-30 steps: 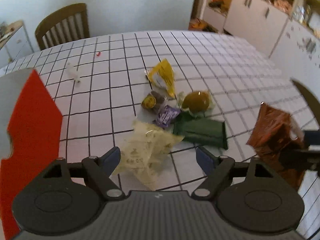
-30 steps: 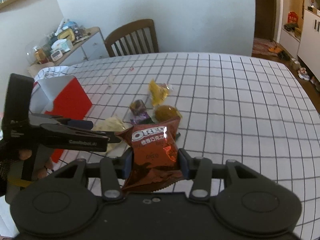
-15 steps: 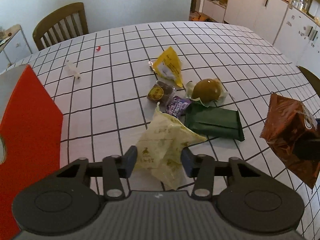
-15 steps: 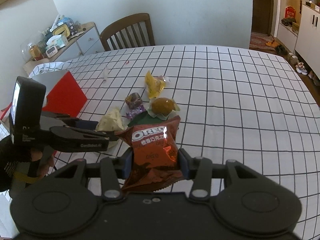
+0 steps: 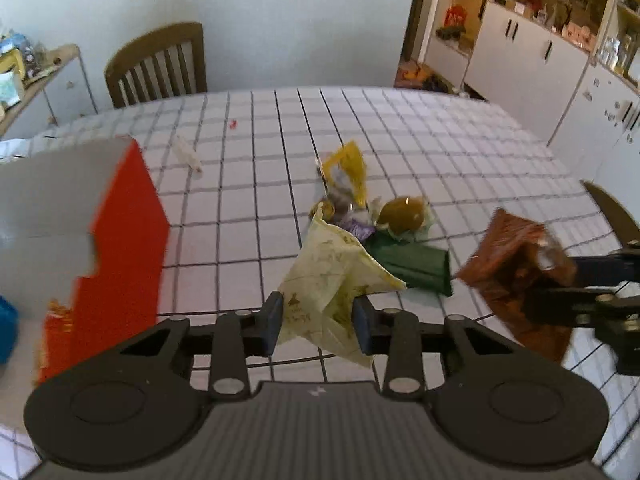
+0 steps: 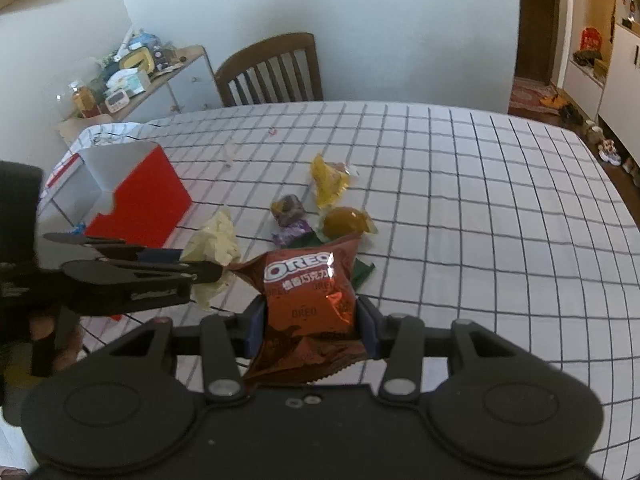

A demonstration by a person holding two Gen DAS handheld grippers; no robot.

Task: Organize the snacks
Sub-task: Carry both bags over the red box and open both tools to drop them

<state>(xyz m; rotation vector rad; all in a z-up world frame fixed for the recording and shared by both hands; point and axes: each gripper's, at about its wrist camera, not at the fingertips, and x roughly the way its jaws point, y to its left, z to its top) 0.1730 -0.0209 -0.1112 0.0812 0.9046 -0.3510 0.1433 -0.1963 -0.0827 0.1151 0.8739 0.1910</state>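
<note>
My left gripper (image 5: pixel 318 320) has a pale yellow snack packet (image 5: pixel 332 276) between its pads and holds it above the checked tablecloth; its jaws are still closing on the packet. My right gripper (image 6: pixel 310 326) is shut on a brown Oreo bag (image 6: pixel 310 284), which hangs in the air to the right of the left gripper. An open red and white box (image 5: pixel 124 240) stands at the left. On the cloth lie a yellow packet (image 5: pixel 350 168), a round brown pastry (image 5: pixel 402 212), a purple candy (image 5: pixel 356 228) and a green packet (image 5: pixel 412 264).
A wooden chair (image 5: pixel 158 64) stands at the table's far edge, with a cluttered sideboard (image 6: pixel 132 76) to its left. White cabinets (image 5: pixel 540 52) line the right wall. A small white wrapper (image 5: pixel 188 152) lies beyond the box. Something blue (image 5: pixel 6 328) shows at the left edge.
My left gripper closed on the pale yellow packet and lifted it off the cloth. The right gripper kept still with the Oreo bag.
</note>
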